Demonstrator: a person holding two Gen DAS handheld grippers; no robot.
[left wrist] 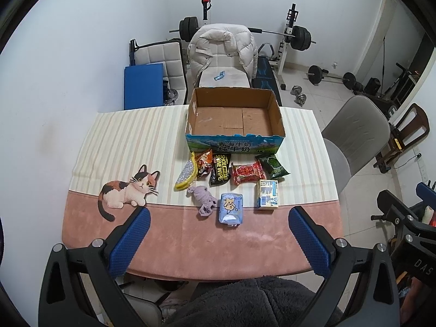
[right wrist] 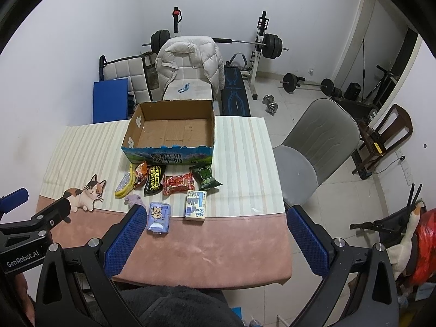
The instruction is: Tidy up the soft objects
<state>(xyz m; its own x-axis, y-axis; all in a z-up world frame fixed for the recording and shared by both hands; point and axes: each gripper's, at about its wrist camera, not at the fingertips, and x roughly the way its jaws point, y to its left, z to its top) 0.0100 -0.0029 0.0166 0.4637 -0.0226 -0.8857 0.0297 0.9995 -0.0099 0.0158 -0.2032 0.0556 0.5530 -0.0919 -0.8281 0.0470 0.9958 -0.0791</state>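
An empty cardboard box stands at the table's far side. In front of it lie several soft packets: a yellow pouch, an orange snack bag, a black wipes pack, a red packet, a green packet, a tissue pack with blue print, a blue tissue pack and a crumpled purple cloth. My left gripper is open and empty above the near table edge. My right gripper is open and empty, right of the left one.
The table has a striped and pink cloth with a printed cat. A grey chair stands to the right, a chair with a white jacket behind the box. Gym weights lie on the floor.
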